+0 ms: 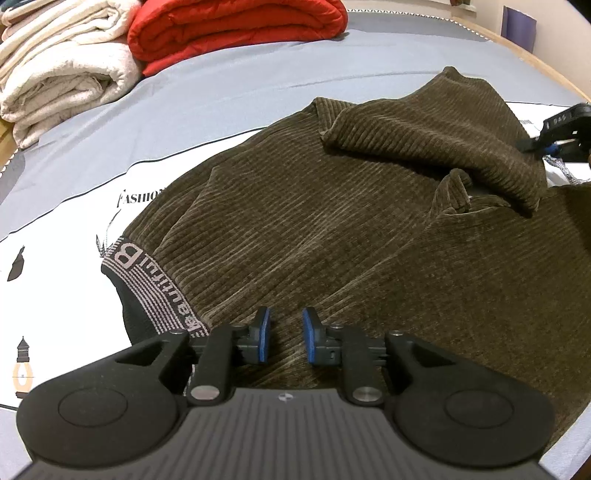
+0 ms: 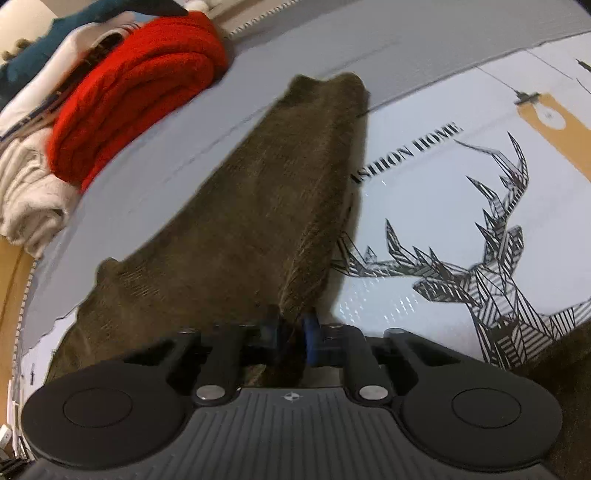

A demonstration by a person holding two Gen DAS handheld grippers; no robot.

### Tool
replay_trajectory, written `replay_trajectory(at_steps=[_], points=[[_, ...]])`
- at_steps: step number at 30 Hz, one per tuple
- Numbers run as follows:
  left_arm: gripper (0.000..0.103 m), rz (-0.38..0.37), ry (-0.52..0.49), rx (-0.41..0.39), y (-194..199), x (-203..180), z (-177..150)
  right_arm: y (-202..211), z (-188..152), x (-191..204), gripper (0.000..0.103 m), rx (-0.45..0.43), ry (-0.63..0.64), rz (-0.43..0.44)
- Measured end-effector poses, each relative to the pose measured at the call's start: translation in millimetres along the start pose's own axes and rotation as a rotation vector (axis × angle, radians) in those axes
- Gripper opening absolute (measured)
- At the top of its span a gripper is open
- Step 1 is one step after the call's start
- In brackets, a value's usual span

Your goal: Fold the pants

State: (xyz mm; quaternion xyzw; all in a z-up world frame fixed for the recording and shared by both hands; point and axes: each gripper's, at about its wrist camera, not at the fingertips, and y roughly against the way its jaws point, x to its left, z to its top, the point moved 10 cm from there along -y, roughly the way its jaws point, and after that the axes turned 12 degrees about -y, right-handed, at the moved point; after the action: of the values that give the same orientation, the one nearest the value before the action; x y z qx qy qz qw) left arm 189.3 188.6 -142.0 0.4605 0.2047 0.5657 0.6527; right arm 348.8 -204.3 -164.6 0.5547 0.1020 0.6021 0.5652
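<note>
- The pants [image 1: 332, 229], soft, limp brown corduroy, lay spread on the bed [image 1: 221, 96].
- Our right tool [image 2: 291, 330] pinched a leg's fabric.
- Our left tool [image 1: 286, 334] hovered released near the waistband [image 1: 147, 280], the firmest hold.

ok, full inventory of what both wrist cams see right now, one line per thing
pants: 1, dark olive-brown corduroy, spread on the bed cover, one leg end folded back on top; grey lettered waistband at left
bed cover: 1, grey-blue with a white panel, under everything; deer print and lettering on the white part
red blanket: 1, red, folded, far left of the bed
cream blanket: 1, off-white, folded, beside the red one
teal fabric: 1, teal, behind the pile, blurred
left gripper: 1, black with blue pads, jaws slightly apart over the pants near the waistband, nothing between them
right gripper: 1, black with blue pads, pinching a bunch of pants fabric
</note>
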Motion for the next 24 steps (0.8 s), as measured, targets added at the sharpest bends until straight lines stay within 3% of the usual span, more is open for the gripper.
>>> replay_trajectory(at_steps=[3, 6, 11, 15, 18, 20, 22, 24], points=[[0.021, 0.005, -0.009, 0.000, 0, -1, 0, 25, 14, 12, 0.012, -0.076, 0.022, 0.003], [0.021, 0.006, -0.006, -0.002, 0, 1, 1, 79, 32, 39, 0.011, -0.190, 0.047, 0.030], [0.021, 0.001, -0.018, -0.014, 5, -5, 3, 161, 23, 63, 0.011, -0.320, 0.164, -0.021], [0.023, 0.001, -0.042, -0.012, 6, -11, 3, 161, -9, 38, 0.013, -0.260, 0.130, -0.059], [0.026, 0.002, -0.049, -0.010, 7, -12, 1, 123, -33, 6, 0.020, -0.085, 0.117, -0.083], [0.027, 0.005, -0.050, -0.011, 8, -12, 0, 111, -37, -23, 0.023, 0.008, -0.034, -0.056], [0.028, 0.009, -0.038, -0.009, 8, -9, -2, 115, -28, -48, 0.026, 0.004, -0.173, -0.030], [0.028, 0.013, -0.028, -0.005, 7, -6, -2, 128, -12, -67, 0.038, -0.039, -0.277, 0.010]])
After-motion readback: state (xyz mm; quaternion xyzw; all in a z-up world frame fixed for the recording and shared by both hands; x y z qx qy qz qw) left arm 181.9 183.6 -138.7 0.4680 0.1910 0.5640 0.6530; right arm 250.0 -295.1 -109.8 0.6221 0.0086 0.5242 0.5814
